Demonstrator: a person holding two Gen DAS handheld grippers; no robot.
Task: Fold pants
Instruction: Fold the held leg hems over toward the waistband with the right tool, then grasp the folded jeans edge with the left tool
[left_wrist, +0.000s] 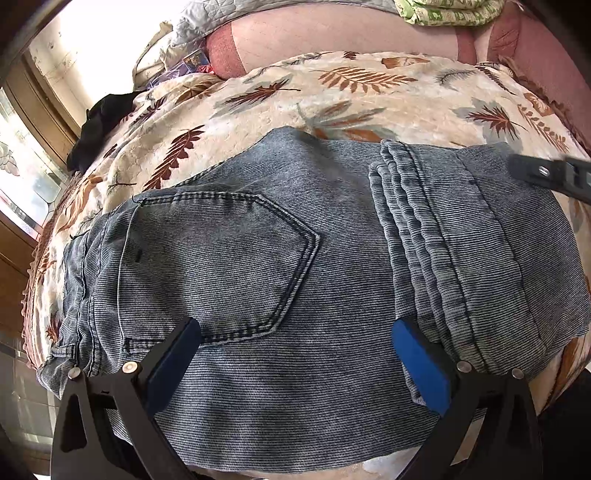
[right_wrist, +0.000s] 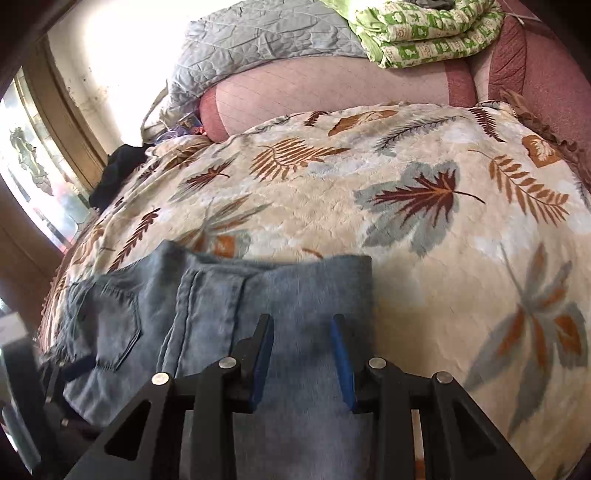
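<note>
Fingers (left_wrist: 421, 363) of both grippers angle down over folded jeans (left_wrist: 280, 266).

pants (left_wrist: 295, 236): faded blue denim. blanket (right_wrist: 406, 206): cream, printed with rust and grey leaves. quilt (right_wrist: 424, 33): green, patterned.

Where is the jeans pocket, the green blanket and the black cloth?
jeans pocket (left_wrist: 221, 258), left wrist view, middle of the stitched patch.
green blanket (right_wrist: 424, 33), right wrist view, its folded top.
black cloth (left_wrist: 99, 125), left wrist view, its middle.

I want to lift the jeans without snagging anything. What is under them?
The jeans lie on a leaf-patterned blanket, which shows all around them. Whatever sits directly beneath the denim is covered.
</note>
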